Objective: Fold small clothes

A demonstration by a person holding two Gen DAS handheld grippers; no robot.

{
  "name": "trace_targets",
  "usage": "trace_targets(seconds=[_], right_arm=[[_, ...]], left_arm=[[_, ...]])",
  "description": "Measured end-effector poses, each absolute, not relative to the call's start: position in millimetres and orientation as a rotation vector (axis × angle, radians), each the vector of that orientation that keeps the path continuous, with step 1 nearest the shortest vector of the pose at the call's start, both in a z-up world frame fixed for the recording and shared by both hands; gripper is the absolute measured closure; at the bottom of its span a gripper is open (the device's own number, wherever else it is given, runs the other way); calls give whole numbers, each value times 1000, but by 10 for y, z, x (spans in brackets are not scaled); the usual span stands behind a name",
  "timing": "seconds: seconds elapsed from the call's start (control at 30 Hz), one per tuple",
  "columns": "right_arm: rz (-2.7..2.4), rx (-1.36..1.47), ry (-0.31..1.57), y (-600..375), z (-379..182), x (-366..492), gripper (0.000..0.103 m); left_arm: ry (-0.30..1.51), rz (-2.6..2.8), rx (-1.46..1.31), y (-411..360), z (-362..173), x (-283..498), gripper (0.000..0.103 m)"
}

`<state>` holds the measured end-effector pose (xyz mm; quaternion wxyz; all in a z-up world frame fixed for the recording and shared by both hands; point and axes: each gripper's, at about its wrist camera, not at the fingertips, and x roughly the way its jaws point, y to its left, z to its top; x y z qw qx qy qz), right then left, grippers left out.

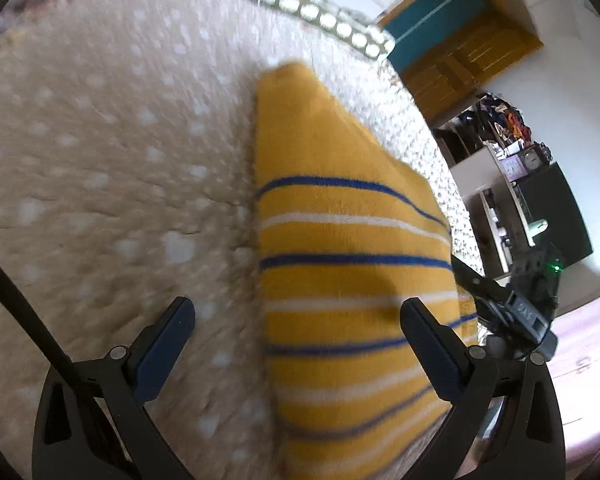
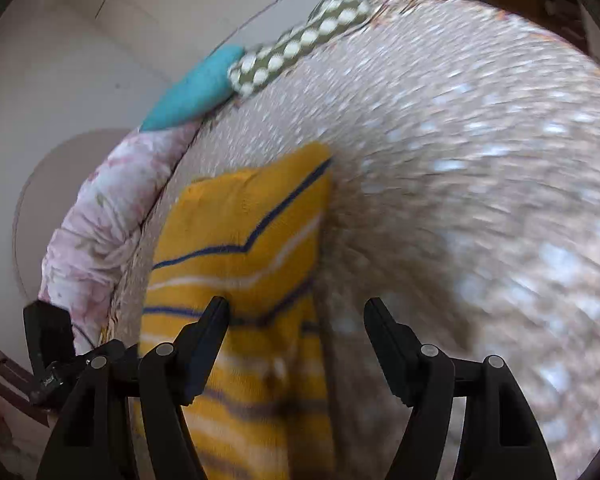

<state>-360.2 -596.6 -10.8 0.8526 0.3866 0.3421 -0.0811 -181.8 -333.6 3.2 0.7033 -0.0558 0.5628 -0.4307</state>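
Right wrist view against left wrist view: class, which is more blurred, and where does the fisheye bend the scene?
Right wrist view: heavier smear across the spotted blanket, whose edge bows into an arc. Left wrist view: milder blur; the yellow striped garment stays readable.

both grippers are black plastic. the left gripper [image 1: 298, 320] has dark blue finger pads [image 1: 164, 350], round silver screws, and a black cable.

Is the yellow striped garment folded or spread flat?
Folded: the garment lies as a narrow strip on the bedspread, its stripes bent at a crease.
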Motion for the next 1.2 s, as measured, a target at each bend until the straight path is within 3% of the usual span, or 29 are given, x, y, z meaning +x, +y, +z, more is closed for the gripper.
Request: trace_targets(seconds=[0.03,0.07,0.1,0.13,0.3,0.37,0.43,0.53,0.6,0.67,0.7,0.8,0.83,1.03,1.2], right_arm=[[-163,814,712,-5987,-121,-3535,28],[-143,831,709,-6016,-132,-3471,33],[-88,883,708,-6048,-153,-3403,64],[-65,943,704,-6084,-142,-3355,67],[-31,845,587,-6022,361,-3381,72],[-79,807,566,-6046,434,-3411,69],[-186,781,623,-6106,326,-3377,60],[-292,751,697,-6149,212,-3468,60],[-324,717,655,-6107,350,-3664,60],[-343,665,613,-6044,532,-3804,60],[-332,630,589,-5949,671,-3852,60],[-263,562,590,-5688,869,-3854,69],[-231,524,615,-5536,875,-3782,73],[-242,416,804,-4986,343,-3519,74],[-285,476,781,-4888,137,-3938,73]], left_arm=[[1247,-957,-125,-3370,23,-1807,1],[1242,-973,-128,-3401,38,-1807,11],[1255,-1022,-154,-3449,64,-1829,28],[1272,-1033,-158,-3488,100,-1825,40],[1158,-1035,-79,-3589,502,-1890,40],[1156,-988,-58,-3623,530,-1825,39],[1157,-888,-5,-3612,466,-1767,38],[1158,-841,48,-3404,464,-1881,38],[1102,-836,83,-3211,584,-2030,35],[1040,-798,122,-3002,690,-2199,24],[1014,-775,133,-2892,721,-2284,23],[990,-712,142,-2704,750,-2469,23],[992,-700,137,-2666,741,-2522,23],[887,-620,135,-2456,886,-2926,22],[576,-445,179,-2137,1287,-3320,2]])
